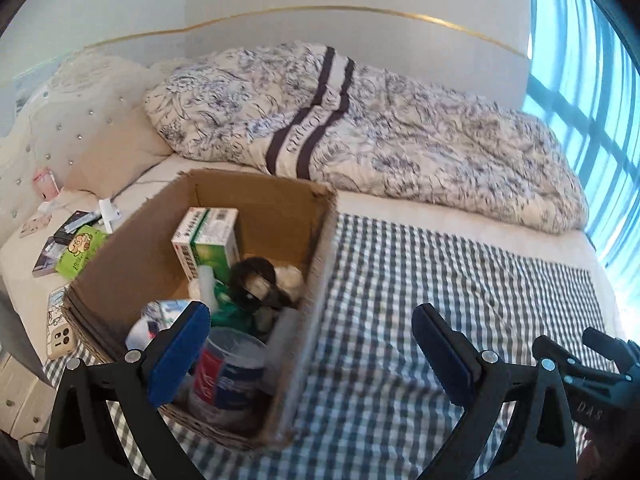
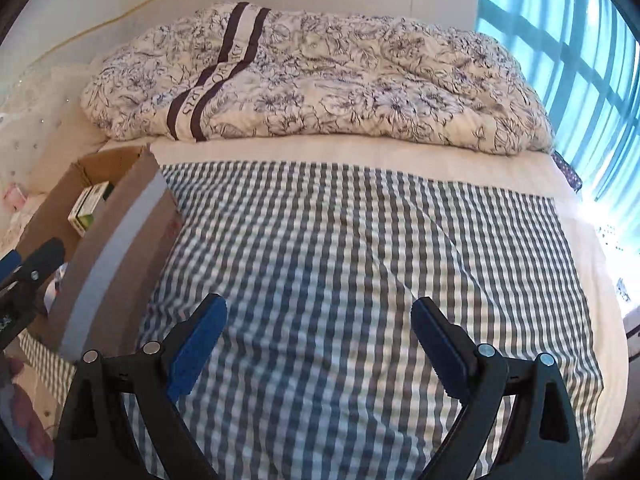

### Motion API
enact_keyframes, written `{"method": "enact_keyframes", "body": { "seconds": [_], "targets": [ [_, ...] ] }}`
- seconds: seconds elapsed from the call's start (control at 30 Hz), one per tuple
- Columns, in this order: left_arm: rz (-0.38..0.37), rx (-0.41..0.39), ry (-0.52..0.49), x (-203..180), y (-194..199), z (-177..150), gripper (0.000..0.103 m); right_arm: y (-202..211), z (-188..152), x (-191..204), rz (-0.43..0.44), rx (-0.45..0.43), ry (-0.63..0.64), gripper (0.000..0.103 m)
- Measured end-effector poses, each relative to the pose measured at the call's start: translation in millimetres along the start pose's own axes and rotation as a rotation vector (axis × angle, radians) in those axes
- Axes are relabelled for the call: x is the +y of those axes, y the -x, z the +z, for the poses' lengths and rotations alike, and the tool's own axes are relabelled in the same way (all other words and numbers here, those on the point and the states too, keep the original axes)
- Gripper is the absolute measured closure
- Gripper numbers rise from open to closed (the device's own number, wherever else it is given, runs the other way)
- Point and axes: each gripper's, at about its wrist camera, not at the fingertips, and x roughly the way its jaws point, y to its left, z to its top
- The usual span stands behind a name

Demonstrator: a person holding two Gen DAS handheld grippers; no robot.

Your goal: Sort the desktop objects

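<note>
Left gripper (image 1: 312,344): spread wide, holding nothing, hanging over the near right corner of the box.
Right gripper (image 2: 320,340): also wide and empty, over bare checked cloth (image 2: 360,240); nothing lies between its pads.
Box (image 1: 320,248): open cardboard, at 9 to 10 o'clock from the left gripper, standing on the cloth's left edge.
Inside the box: a green and white carton (image 1: 206,240) upright at the back, a plastic tub (image 1: 230,372) at the near corner, dark-framed glasses (image 1: 256,284) in the middle, white soft wads behind them.
Cloth: I see no loose things left on it, so sorting looks close to done.
Bed edge at 9 o'clock: a phone (image 1: 62,340), a green packet (image 1: 80,250), small booklets.
Handling, my guess: the carton is light and crushable, best pinched across its narrow sides; the tub is slick, so take it by the rim; the glasses are fragile, lift them by the bridge.
</note>
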Motion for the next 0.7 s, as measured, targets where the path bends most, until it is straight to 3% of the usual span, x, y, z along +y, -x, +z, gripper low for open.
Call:
{"method": "enact_keyframes", "body": {
  "seconds": [0.43,0.57,0.7],
  "targets": [
    [-0.041,0.045,-0.012,-15.4,-2.7,-7.0,0.000,3.6,-3.0,-6.1,-0.024,-0.008,-0.004,0.009],
    [0.034,0.021,-0.064,-25.1,1.5,-13.1,0.000,0.2,-4.2,-6.0,-0.028,0.002,-0.003,0.009],
    [-0.014,0.012,-0.049,-27.6,6.4,-14.9,0.000,-2.6,-6.5,-5.9,-0.035,0.011,-0.002,0.009]
  ]
}}
